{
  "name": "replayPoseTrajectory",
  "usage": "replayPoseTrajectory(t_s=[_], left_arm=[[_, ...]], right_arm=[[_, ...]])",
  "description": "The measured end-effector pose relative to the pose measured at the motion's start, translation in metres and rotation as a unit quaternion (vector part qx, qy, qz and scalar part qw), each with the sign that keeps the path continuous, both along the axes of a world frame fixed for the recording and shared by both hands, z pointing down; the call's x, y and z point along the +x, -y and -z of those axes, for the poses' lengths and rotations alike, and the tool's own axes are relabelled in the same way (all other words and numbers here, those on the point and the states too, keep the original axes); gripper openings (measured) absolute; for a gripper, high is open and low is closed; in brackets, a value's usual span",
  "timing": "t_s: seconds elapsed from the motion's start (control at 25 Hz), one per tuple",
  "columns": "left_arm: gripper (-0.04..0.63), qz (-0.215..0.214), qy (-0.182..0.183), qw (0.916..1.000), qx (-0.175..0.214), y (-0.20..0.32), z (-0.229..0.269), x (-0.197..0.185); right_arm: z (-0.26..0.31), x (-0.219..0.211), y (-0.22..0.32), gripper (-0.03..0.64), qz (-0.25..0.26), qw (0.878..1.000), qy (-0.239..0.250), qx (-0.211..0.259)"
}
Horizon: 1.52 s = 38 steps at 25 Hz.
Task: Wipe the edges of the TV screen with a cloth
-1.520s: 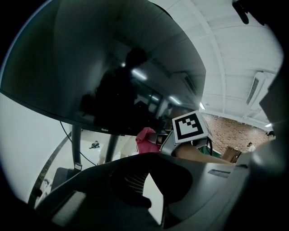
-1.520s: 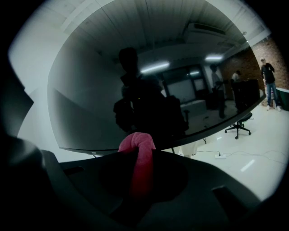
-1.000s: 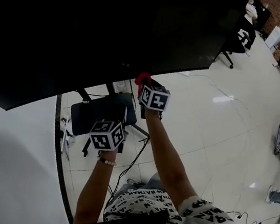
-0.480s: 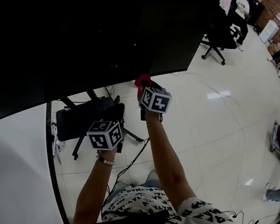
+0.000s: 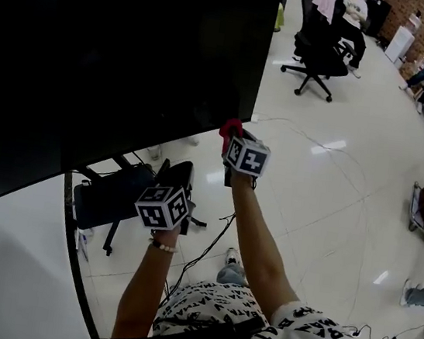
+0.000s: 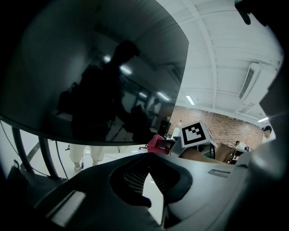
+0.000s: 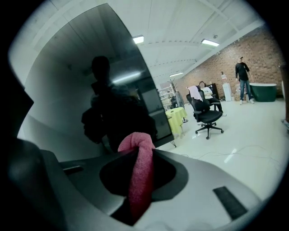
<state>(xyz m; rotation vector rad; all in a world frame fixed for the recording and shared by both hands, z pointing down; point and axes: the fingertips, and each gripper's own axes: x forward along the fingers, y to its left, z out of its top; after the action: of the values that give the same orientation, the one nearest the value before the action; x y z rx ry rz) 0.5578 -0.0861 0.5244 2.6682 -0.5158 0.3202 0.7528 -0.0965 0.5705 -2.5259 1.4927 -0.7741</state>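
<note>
The large black TV screen (image 5: 118, 58) fills the upper left of the head view. My right gripper (image 5: 233, 134) is shut on a pink cloth (image 5: 230, 127), whose folded end sits at the screen's bottom edge, close to its lower right corner. In the right gripper view the pink cloth (image 7: 141, 173) hangs down between the jaws, in front of the TV screen (image 7: 99, 85). My left gripper (image 5: 178, 179) hangs lower and to the left, below the screen, shut with nothing in it. From the left gripper (image 6: 147, 155) view, the pink cloth (image 6: 156, 142) shows under the TV screen (image 6: 90, 72).
The TV's black stand (image 5: 111, 194) and loose cables (image 5: 204, 254) lie on the glossy white floor under the screen. A white curved surface (image 5: 11, 262) is at lower left. An office chair (image 5: 319, 50) and people stand at the far right.
My right gripper has slid the pink cloth to the right along the screen's bottom edge, nearer the lower right corner. The left gripper has stayed below the screen.
</note>
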Motion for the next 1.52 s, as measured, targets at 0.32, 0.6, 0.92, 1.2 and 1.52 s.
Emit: replayPoseTrajectory(t_s=[0.32, 0.6, 0.92, 1.2, 1.52], left_arm=[[-0.002, -0.025, -0.009, 0.9996, 0.008, -0.016, 0.01, 0.052], [-0.002, -0.036, -0.027, 0.9986, 0.027, -0.036, 0.036, 0.08], [-0.002, -0.058, -0.027, 0.9937, 0.092, -0.032, 0.086, 0.096], [0.0, -0.069, -0.058, 0.9847, 0.149, -0.019, 0.169, 0.12], [-0.002, -0.067, -0.085, 0.9709, 0.214, -0.005, 0.257, 0.145]], right_arm=[[0.015, 0.062, -0.024, 0.064, -0.018, 0.999, -0.027, -0.007], [0.069, 0.068, -0.023, 0.064, 0.045, 0.995, -0.09, 0.009], [0.137, 0.064, -0.016, 0.064, 0.059, 0.981, -0.181, 0.024], [0.226, 0.061, -0.019, 0.064, 0.067, 0.963, -0.257, 0.051], [0.312, 0.061, -0.016, 0.064, 0.072, 0.943, -0.318, 0.069]])
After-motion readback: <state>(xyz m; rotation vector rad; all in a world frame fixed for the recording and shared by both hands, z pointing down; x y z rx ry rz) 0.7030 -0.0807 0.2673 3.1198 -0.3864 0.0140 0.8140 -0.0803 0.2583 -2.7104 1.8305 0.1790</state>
